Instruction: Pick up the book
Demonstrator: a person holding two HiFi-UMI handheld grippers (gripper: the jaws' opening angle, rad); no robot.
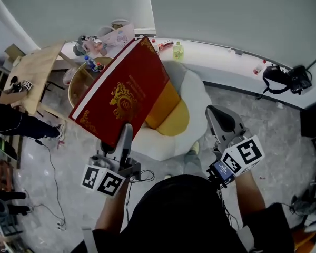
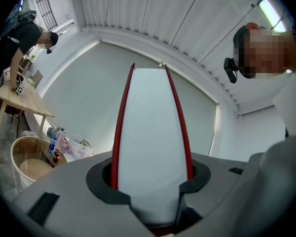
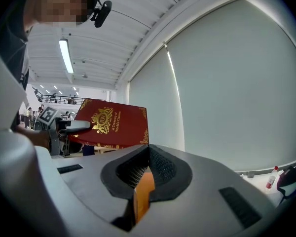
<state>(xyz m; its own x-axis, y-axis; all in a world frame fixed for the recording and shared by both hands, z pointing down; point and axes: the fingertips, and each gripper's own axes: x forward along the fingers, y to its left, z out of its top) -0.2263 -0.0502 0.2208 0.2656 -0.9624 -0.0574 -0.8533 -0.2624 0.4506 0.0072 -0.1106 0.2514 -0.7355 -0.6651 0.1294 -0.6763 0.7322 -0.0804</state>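
Note:
A large red book [image 1: 124, 91] with a gold crest hangs tilted in the air over a seat. My left gripper [image 1: 125, 136] is shut on its lower edge. In the left gripper view the book's white page block [image 2: 150, 132] stands on end between the red covers, and the jaws of my left gripper [image 2: 150, 181] clamp it. My right gripper [image 1: 221, 121] hovers to the right of the book, apart from it, with its tips together. From the right gripper view the book's cover [image 3: 111, 125] shows to the left, beyond the closed tips of my right gripper [image 3: 148, 149].
A white seat with a yellow middle [image 1: 192, 109] sits below the book. A round wooden tub [image 1: 79, 88] and a wooden table [image 1: 34, 73] stand at the left, with a person [image 1: 10, 121] beside them. A ledge [image 1: 210, 51] carries a bottle [image 1: 178, 50] and a black bag [image 1: 289, 78].

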